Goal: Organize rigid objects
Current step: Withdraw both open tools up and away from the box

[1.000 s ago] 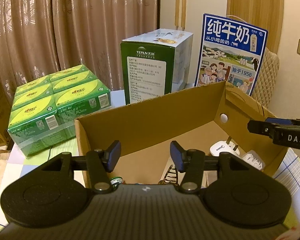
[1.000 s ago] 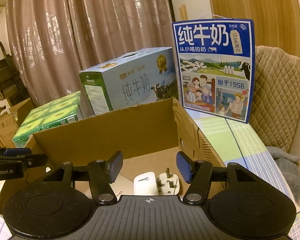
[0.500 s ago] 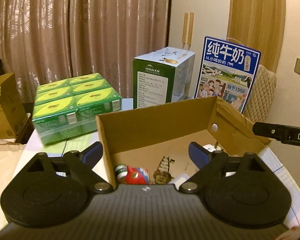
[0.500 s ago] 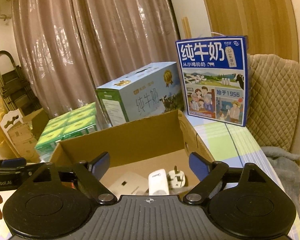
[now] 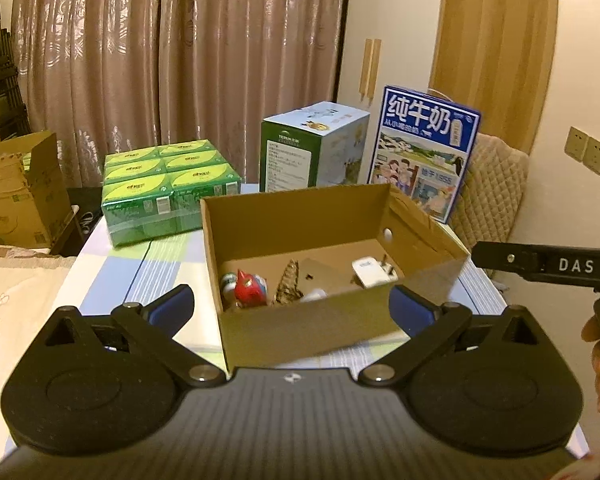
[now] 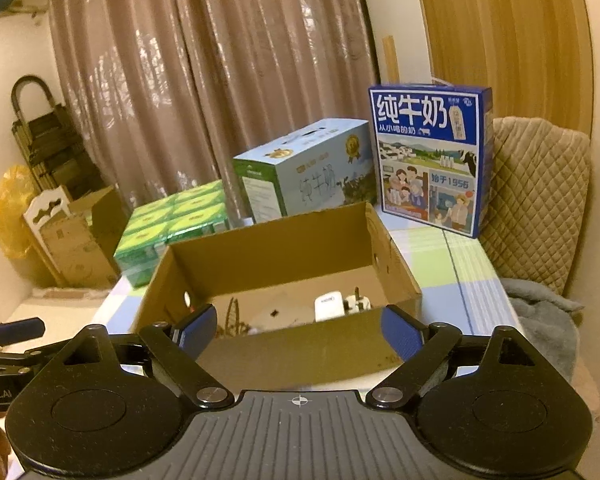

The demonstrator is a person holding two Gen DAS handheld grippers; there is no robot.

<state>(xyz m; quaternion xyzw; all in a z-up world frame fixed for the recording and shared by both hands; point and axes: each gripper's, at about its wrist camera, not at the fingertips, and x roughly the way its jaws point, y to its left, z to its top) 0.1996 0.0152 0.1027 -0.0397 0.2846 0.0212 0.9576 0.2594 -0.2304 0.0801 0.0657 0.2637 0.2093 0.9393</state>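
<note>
Left tool [image 5: 290,308]: jaws spread wide, having just been opening; nothing between the pads; held above the near wall of the cardboard box [image 5: 300,330].
Right tool [image 6: 298,328]: jaws apart, having just been opening; empty; held before the same box's near wall.
Cardboard box: open-topped, standing on the checked table [image 5: 140,276].

Contents, left to right in the left wrist view:
- small green-capped item [image 5: 229,280], partly hidden in the left corner;
- red figure [image 5: 251,288], touching it;
- brown ridged object [image 5: 288,286], type unclear;
- white power adapter [image 5: 369,272];
- white plug [image 6: 358,303], just beside the adapter.

Behind the box:
- shrink-wrapped green tissue pack [image 5: 168,188], left;
- green-and-blue milk carton case [image 5: 312,148], centre;
- blue milk case [image 5: 424,152], upright, right.

Quilted chair [image 6: 536,200] at the table's right end.
</note>
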